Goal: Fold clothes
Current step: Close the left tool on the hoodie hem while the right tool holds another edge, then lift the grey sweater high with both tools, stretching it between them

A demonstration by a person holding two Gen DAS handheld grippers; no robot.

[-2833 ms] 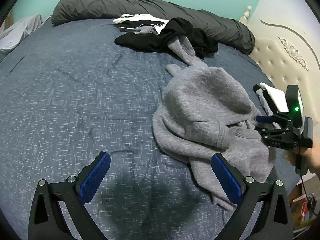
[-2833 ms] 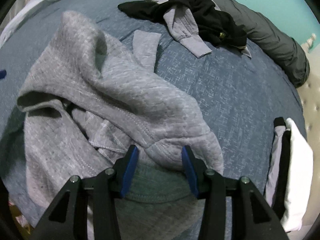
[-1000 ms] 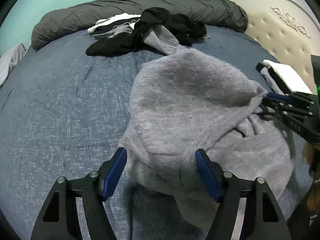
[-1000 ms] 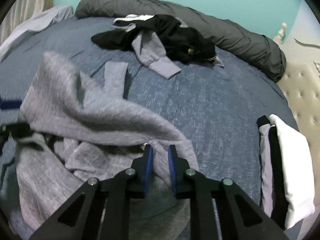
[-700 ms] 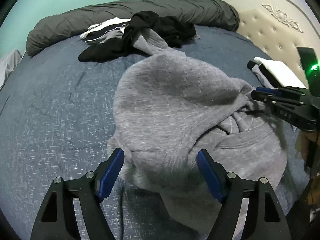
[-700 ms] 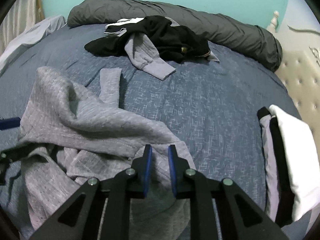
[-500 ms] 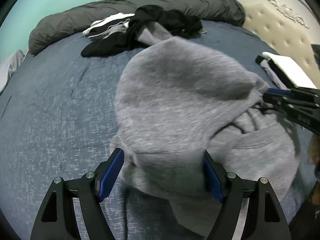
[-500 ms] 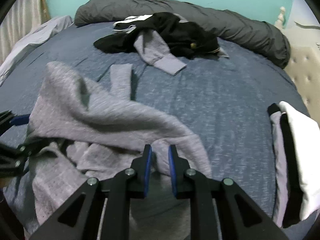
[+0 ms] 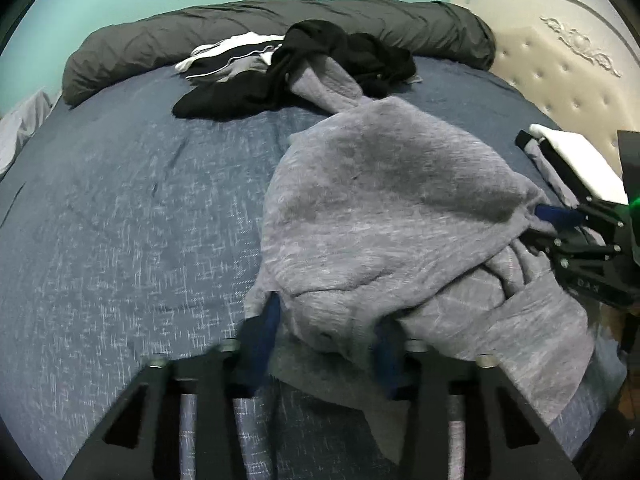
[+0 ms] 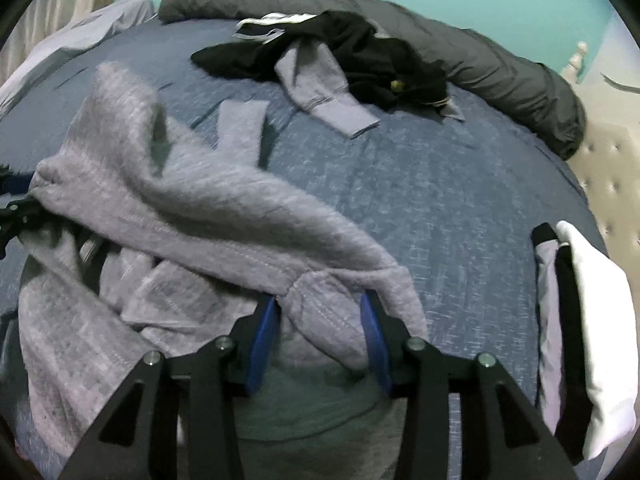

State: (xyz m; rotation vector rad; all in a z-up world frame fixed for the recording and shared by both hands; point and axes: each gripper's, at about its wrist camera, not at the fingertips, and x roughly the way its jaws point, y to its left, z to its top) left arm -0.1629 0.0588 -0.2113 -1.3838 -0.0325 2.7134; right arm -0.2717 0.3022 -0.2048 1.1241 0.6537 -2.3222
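A crumpled grey sweatshirt (image 9: 380,200) lies heaped on the blue bed cover (image 9: 120,220), stretched between my two grippers. My left gripper (image 9: 326,316) is closing, and its blurred blue pads squeeze a bunched fold at the garment's near edge. In the right wrist view the same sweatshirt (image 10: 200,208) sags across the bed. My right gripper (image 10: 319,304) is opening: a stitched hem lies between its jaws, and the pads stand clear of it. The right gripper (image 9: 540,226) also shows at the sweatshirt's far right corner in the left wrist view.
A pile of black, grey and white clothes (image 9: 312,68) lies at the back by a rolled dark grey duvet (image 9: 240,24). A folded stack of white, black and grey garments (image 10: 580,308) sits at the right edge near the padded headboard (image 9: 560,72).
The left gripper's jaws have come together on the fold of sweatshirt that lay loosely between them. The right gripper's jaws, pinched on the hem before, have spread apart.
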